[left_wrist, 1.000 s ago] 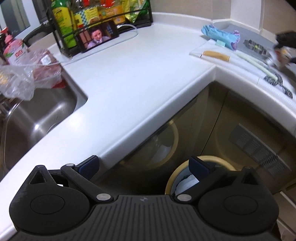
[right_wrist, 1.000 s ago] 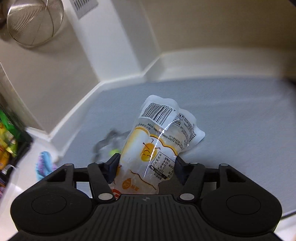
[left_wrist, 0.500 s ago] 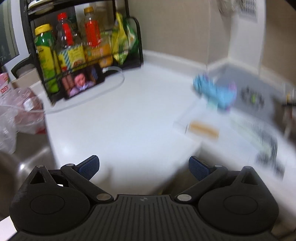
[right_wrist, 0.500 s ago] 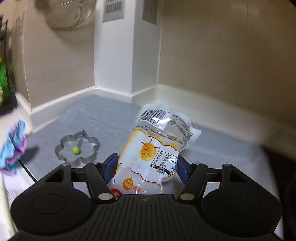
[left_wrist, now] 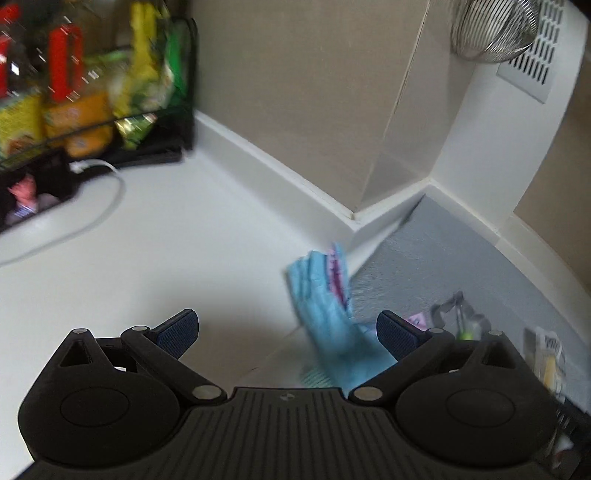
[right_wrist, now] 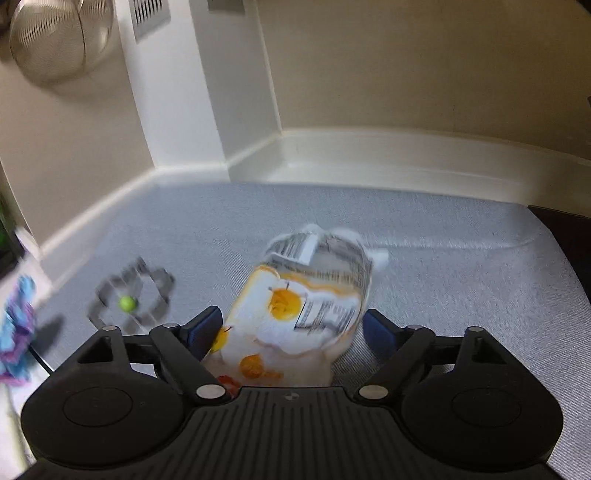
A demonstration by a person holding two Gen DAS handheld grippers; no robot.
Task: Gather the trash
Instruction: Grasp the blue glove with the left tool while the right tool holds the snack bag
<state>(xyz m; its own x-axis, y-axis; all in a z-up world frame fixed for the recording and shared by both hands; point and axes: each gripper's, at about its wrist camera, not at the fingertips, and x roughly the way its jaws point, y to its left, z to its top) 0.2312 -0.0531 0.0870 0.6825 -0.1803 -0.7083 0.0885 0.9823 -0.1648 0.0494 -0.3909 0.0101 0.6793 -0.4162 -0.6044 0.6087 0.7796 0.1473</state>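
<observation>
Left wrist view. Left gripper (left_wrist: 286,329): jaws spread wide, nothing between the pads, over the white counter (left_wrist: 155,258). Blue rubber glove (left_wrist: 328,306): on the counter just ahead of the right-hand finger, its cuff running behind that finger; blurred. Grey mat (left_wrist: 443,266): just beside the glove, filling the corner under the walls. Metal flower-shaped ring (left_wrist: 460,314): on the mat, beyond the glove, blurred. Food packet (left_wrist: 548,360): on the mat, beyond the ring, at the picture's right edge. Black rack of bottles (left_wrist: 92,92): against the wall, well apart from the glove. White cable (left_wrist: 99,206): on the counter before the rack. Wire strainer (left_wrist: 493,27): on the wall above the mat.

Right wrist view. Right gripper (right_wrist: 291,332): jaws have just been opening; the food packet (right_wrist: 306,306) stands between them, clear of the right pad, whether it touches the left pad cannot be told. The packet rests on the grey mat (right_wrist: 443,266), blurred. Metal ring (right_wrist: 133,302) with a green ball (right_wrist: 127,303) inside: on the mat, near the packet's left. Blue glove (right_wrist: 16,325): beyond the ring at the left edge. Strainer (right_wrist: 61,37): on the wall, high above the ring.
</observation>
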